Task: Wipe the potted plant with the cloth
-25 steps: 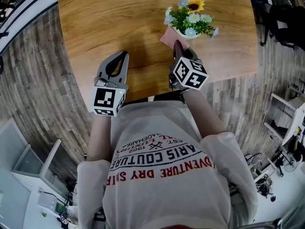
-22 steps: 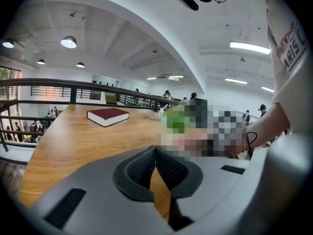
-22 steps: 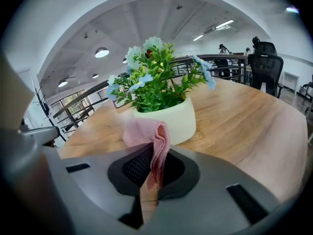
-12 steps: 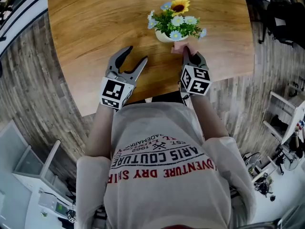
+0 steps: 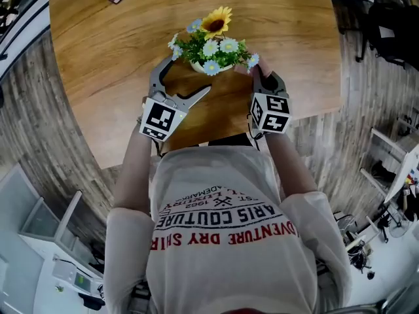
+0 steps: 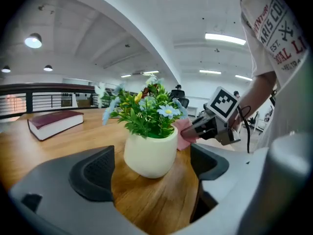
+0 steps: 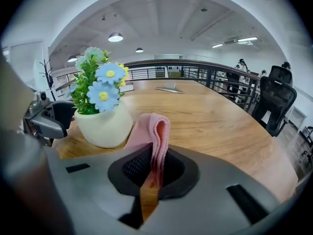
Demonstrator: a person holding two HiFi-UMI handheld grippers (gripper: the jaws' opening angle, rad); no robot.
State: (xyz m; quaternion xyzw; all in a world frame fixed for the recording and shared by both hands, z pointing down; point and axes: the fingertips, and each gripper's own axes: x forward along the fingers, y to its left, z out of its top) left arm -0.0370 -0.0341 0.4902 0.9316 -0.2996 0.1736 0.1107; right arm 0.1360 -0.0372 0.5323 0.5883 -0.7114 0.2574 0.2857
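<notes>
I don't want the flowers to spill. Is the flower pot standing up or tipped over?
Standing up. The white pot sits flat on the table, and its flowers point upward.

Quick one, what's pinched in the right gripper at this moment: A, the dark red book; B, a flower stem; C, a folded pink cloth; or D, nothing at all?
C: in the right gripper view the right gripper is shut on the folded pink cloth, which sticks up between its jaws beside the white pot.

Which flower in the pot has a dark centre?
The sunflower, with yellow petals; the small blue and white flowers beside it have yellow centres.
</notes>
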